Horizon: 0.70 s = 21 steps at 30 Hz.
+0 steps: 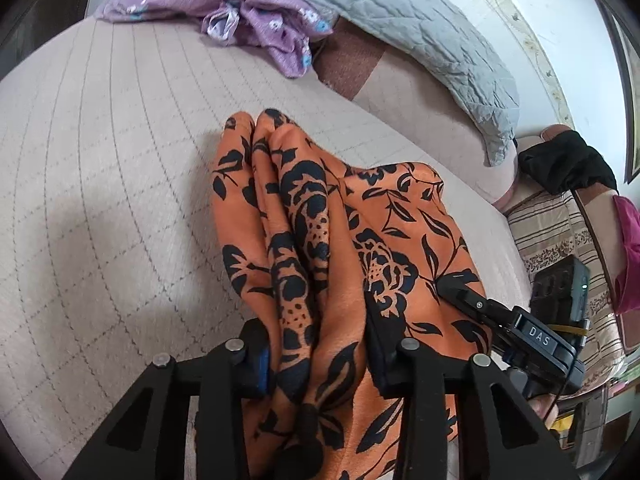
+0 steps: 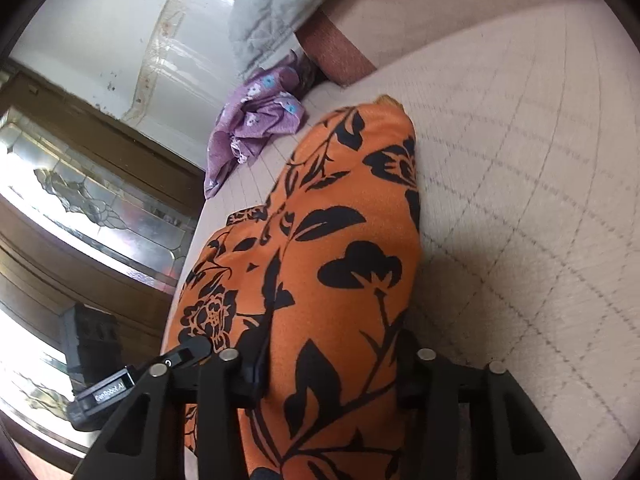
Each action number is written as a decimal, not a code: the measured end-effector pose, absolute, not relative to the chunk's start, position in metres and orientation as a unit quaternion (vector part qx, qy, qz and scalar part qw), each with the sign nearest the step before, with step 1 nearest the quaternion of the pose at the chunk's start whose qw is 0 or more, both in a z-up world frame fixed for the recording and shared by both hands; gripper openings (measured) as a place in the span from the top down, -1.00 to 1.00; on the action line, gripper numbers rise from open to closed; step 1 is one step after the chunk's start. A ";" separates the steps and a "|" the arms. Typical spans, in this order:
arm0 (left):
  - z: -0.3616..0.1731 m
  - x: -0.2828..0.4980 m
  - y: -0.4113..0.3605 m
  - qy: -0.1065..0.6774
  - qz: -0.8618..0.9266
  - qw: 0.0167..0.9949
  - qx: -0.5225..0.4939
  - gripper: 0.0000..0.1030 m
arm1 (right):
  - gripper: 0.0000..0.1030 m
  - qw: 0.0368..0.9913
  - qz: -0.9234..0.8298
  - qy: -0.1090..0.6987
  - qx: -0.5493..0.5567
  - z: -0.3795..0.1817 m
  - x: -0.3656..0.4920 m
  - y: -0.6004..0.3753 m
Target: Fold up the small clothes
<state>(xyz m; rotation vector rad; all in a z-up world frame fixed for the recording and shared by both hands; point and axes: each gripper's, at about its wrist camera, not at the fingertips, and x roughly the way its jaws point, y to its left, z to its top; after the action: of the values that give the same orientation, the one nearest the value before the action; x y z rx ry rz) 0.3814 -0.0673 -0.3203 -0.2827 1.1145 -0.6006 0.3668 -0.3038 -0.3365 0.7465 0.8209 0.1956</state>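
An orange garment with a black flower print [image 1: 320, 220] hangs in bunched folds over the beige quilted bed [image 1: 100, 160]. In the left wrist view my left gripper [image 1: 318, 360] is shut on a thick bunch of this cloth, which fills the gap between the jaws. The right gripper's fingertip [image 1: 460, 288] lies against the same garment at its right side. In the right wrist view my right gripper [image 2: 330, 364] is shut on another part of the orange garment [image 2: 344, 220], whose far end rests on the bed. The other gripper's body [image 2: 120, 388] shows at lower left.
A crumpled purple floral garment [image 1: 240, 12] lies at the far edge of the bed, beside a grey quilted pillow [image 1: 420, 40]. A striped cushion [image 1: 552, 232], a black cloth [image 1: 568, 164] and a magenta cloth [image 1: 628, 260] sit off the bed's right side.
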 end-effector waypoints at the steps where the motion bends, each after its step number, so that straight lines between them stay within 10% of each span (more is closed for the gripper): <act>1: -0.317 0.380 -0.069 0.515 -0.281 0.799 -0.129 0.29 | 0.12 0.851 0.090 0.386 0.344 -0.331 0.365 -0.301; 21: -0.253 0.266 -0.140 0.463 -0.330 0.822 -0.028 0.32 | 0.13 0.885 0.062 0.338 0.314 -0.266 0.233 -0.353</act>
<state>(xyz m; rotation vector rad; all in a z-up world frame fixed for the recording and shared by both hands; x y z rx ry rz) 0.2664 -0.1395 -0.2533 -0.0592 0.9841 -0.7020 0.2326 -0.3533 -0.2663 0.6526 0.7042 0.1294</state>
